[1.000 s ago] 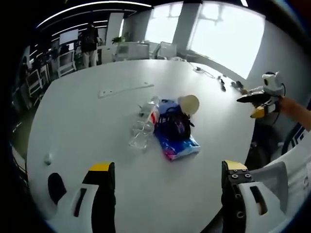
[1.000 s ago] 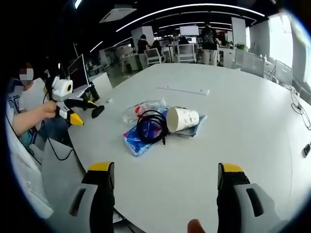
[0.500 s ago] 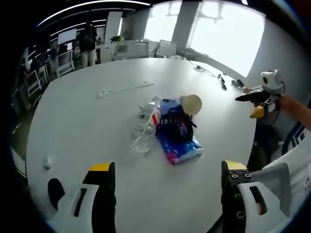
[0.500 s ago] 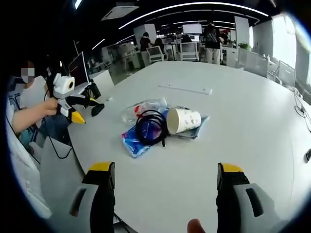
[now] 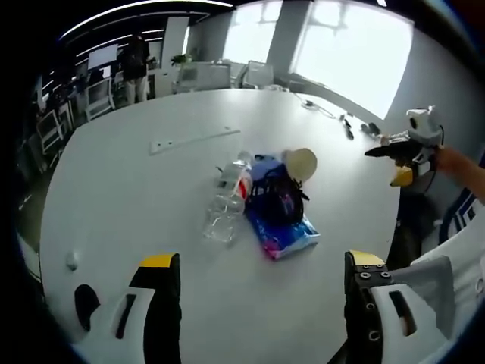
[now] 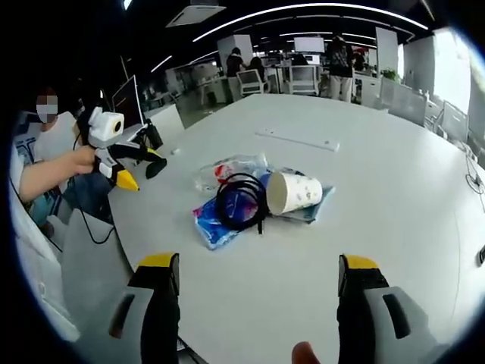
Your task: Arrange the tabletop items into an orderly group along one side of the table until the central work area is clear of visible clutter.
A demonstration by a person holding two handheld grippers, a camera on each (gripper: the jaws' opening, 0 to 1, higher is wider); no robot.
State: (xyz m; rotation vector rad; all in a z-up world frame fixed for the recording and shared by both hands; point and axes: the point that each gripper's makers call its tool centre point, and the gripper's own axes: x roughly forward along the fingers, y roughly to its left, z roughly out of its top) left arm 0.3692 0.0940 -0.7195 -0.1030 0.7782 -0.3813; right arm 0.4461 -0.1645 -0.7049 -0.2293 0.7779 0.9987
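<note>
Both my grippers hover with jaws apart and nothing between them, facing the clutter heaped mid-table.

From my left gripper (image 5: 258, 273) I look out over the white table (image 5: 136, 189) to a clear plastic bottle (image 5: 226, 199) lying on its side, touching a blue packet (image 5: 284, 231) with a coiled black cable (image 5: 273, 199) on top and a paper cup (image 5: 301, 163) tipped over at the far end; to the right, off the table edge, I see my right gripper (image 5: 383, 163) held in a hand, and a white strip (image 5: 193, 139) lies farther off. From my right gripper (image 6: 258, 273) the cup (image 6: 295, 193) shows its printed side, and the left gripper (image 6: 144, 176) appears at left, held by a seated person (image 6: 34, 174).
</note>
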